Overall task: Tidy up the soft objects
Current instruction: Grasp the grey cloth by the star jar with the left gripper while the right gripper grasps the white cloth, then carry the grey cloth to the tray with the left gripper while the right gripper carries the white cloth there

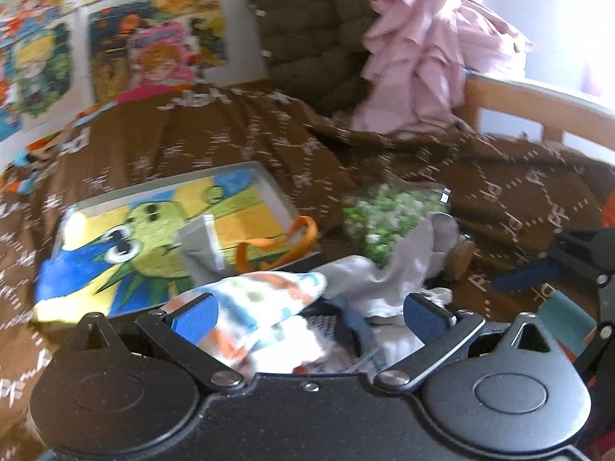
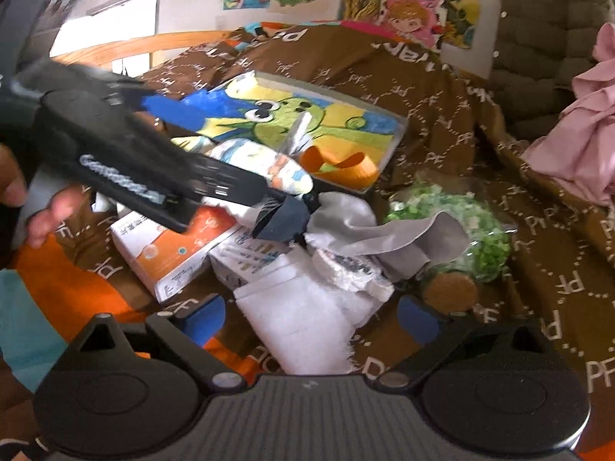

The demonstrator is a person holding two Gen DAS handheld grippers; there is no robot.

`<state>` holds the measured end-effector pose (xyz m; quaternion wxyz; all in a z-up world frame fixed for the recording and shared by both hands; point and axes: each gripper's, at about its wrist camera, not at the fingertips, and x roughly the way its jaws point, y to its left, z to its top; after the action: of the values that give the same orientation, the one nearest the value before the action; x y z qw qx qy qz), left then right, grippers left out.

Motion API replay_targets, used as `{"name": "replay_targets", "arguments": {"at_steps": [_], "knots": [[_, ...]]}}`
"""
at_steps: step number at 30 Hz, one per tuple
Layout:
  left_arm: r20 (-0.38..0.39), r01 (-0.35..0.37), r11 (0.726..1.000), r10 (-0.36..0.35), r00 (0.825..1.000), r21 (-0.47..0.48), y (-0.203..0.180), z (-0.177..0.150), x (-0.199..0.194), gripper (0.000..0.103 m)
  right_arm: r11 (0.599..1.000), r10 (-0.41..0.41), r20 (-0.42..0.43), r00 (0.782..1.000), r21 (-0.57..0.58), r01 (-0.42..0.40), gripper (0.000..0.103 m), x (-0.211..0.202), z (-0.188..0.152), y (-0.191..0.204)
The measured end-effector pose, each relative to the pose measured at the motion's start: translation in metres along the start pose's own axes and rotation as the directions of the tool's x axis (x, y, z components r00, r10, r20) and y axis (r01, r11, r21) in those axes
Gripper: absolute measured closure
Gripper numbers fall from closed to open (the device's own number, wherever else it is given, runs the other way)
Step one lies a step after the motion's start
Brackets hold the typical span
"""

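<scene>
Left gripper [image 1: 309,309] stood spread above the patterned soft toy [image 1: 246,307] at lower centre (motion-blurred). Right gripper [image 2: 319,317] was spread over white cloth [image 2: 307,326], lower centre, on the brown blanket [image 2: 538,230].

You see a brown blanket [image 2: 442,88] with white letters and dotted lines. The picture [image 2: 307,119] shows a green face on yellow and blue. The ribbon [image 2: 338,165] is orange, the cloth [image 2: 307,330] white, the dress [image 1: 419,57] pink, your hand-held gripper [image 1: 307,309] pads blue.
</scene>
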<state>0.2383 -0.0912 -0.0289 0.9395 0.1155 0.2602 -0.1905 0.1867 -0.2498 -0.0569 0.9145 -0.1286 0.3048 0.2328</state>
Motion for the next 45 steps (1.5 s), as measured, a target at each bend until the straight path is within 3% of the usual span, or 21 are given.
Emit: {"name": "replay_targets", "arguments": {"at_steps": [6,10,14,18,22,28,33,37,41,45], "knots": [[-0.025,0.121,0.991,-0.122,0.992,-0.054,-0.003,0.014,0.030,0.002,0.999,0.032,-0.012,0.999,0.026,-0.032,0.018,0.009,-0.004,-0.002],[-0.052,0.178,0.984,-0.179,0.982,-0.030,-0.011,0.019,0.048,0.003,0.998,0.043,-0.028,0.999,0.041,-0.042,0.020,0.016,-0.008,-0.003],[-0.091,0.201,0.975,-0.210,0.973,-0.094,-0.014,0.027,0.076,0.004,0.998,0.042,-0.031,0.999,0.037,-0.040,0.024,0.022,-0.010,-0.002],[-0.137,0.164,0.971,-0.189,0.972,-0.176,-0.014,0.034,0.102,0.008,0.998,0.026,-0.048,0.999,0.050,-0.023,0.027,0.028,-0.011,-0.005],[-0.164,0.172,0.960,-0.210,0.964,-0.223,-0.016,0.034,0.115,0.009,0.999,0.000,-0.050,0.999,0.048,0.002,0.030,0.031,-0.013,-0.006],[-0.197,0.159,0.954,-0.212,0.957,-0.253,-0.014,0.031,0.123,0.028,0.998,-0.004,-0.066,0.998,0.056,0.007,0.048,0.034,-0.013,-0.007],[-0.195,0.154,0.933,-0.226,0.954,-0.325,-0.003,0.029,0.123,0.057,0.998,0.001,-0.073,0.997,0.056,0.003,0.059,0.035,-0.013,-0.006],[-0.196,0.168,0.927,-0.244,0.950,-0.337,-0.002,0.029,0.122,0.070,0.998,0.006,-0.077,0.997,0.056,-0.002,0.061,0.035,-0.013,-0.005],[-0.180,0.172,0.911,-0.253,0.951,-0.374,0.001,0.030,0.117,0.089,0.998,0.006,-0.080,0.997,0.058,-0.002,0.070,0.034,-0.014,-0.004],[-0.165,0.166,0.901,-0.250,0.954,-0.400,0.005,0.031,0.110,0.095,0.998,0.014,-0.098,0.995,0.063,-0.007,0.081,0.035,-0.013,-0.004]]}}
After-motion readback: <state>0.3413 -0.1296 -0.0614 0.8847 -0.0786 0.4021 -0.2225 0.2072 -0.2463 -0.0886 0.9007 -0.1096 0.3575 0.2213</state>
